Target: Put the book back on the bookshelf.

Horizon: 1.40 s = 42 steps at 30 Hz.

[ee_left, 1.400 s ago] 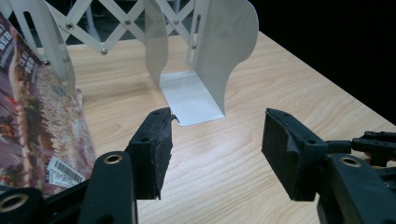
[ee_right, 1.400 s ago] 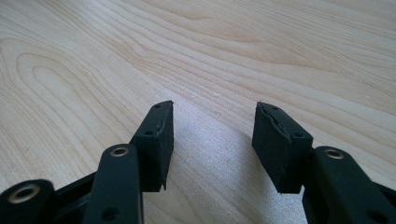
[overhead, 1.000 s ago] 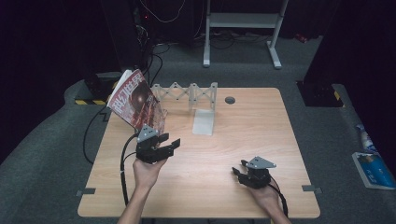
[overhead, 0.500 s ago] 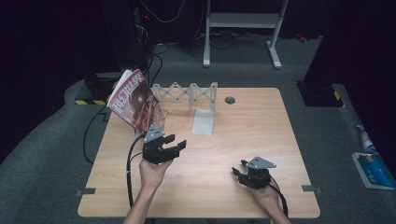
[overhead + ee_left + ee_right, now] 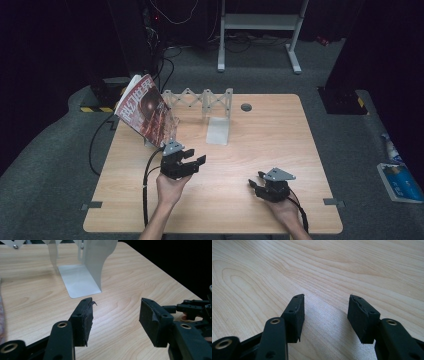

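A red-covered magazine (image 5: 144,109) leans upright in a white accordion book rack (image 5: 200,99) at the table's back left; its edge shows at the far left of the left gripper view (image 5: 2,315). The rack's white metal bookend (image 5: 218,131) (image 5: 85,267) stands just ahead of my left gripper. My left gripper (image 5: 194,163) (image 5: 116,322) hovers low over the wood in front of the magazine, open, with nothing between its pads. My right gripper (image 5: 255,186) (image 5: 325,317) rests near the front right, open over bare wood, and also appears in the left gripper view (image 5: 197,307).
The wooden table (image 5: 280,145) has a round grey grommet (image 5: 246,107) at the back. Cables trail off its left side. On the dark floor stand a white metal frame (image 5: 257,22) behind the table and a blue packet (image 5: 400,181) to the right.
My left gripper has drifted right and down, away from the magazine and toward the table's middle. The right gripper has stayed in place.
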Each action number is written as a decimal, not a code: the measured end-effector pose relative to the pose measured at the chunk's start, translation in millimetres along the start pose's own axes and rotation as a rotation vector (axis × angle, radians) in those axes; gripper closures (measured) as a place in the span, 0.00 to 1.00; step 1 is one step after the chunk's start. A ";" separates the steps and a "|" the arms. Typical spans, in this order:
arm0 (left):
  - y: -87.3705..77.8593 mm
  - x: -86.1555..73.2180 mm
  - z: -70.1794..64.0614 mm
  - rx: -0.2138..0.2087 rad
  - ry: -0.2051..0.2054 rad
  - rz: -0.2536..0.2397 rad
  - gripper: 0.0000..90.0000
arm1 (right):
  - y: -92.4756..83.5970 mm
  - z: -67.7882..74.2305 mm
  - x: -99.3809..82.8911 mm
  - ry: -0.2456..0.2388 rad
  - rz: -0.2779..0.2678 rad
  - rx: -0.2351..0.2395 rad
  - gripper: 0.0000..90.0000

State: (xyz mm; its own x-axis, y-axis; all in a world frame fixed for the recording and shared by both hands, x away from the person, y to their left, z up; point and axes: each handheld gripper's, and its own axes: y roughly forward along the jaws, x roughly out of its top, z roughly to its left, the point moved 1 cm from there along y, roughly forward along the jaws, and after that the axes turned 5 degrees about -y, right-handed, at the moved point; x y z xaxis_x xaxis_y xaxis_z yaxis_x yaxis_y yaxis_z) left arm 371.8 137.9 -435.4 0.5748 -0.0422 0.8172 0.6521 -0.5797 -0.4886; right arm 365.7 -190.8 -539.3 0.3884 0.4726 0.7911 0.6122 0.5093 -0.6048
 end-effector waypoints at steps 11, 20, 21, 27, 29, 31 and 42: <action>11.5 -4.1 -4.6 -0.009 0.003 0.022 0.50 | 0.1 0.0 0.0 0.000 0.000 0.000 0.53; 24.3 -9.1 -8.0 -0.006 0.003 0.042 0.49 | 0.1 0.0 0.0 -0.001 0.000 0.000 0.53; 26.0 -9.2 -8.0 -0.007 0.005 0.043 0.49 | 0.1 0.0 0.0 0.000 0.000 0.001 0.53; 35.7 -12.8 -10.6 0.000 0.020 0.058 0.49 | 0.2 0.0 0.1 -0.001 -0.001 0.001 0.53; 38.2 -14.7 -10.8 0.003 0.026 0.066 0.49 | 0.2 0.0 0.1 -0.001 -0.001 0.001 0.53; 40.8 -16.8 -11.1 0.007 0.023 0.070 0.49 | 0.2 0.0 0.1 -0.001 0.000 0.001 0.53; 54.6 -25.4 -8.7 0.028 0.026 0.093 0.49 | 0.2 0.1 0.1 0.000 -0.001 0.001 0.53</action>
State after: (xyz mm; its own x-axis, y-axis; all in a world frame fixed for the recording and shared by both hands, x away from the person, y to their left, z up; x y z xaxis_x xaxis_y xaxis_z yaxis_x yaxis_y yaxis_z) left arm 388.6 100.2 -480.2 0.6203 -0.1164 0.7756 0.6104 -0.5493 -0.5707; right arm 365.8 -190.6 -539.4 0.3877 0.4726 0.7914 0.6120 0.5100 -0.6044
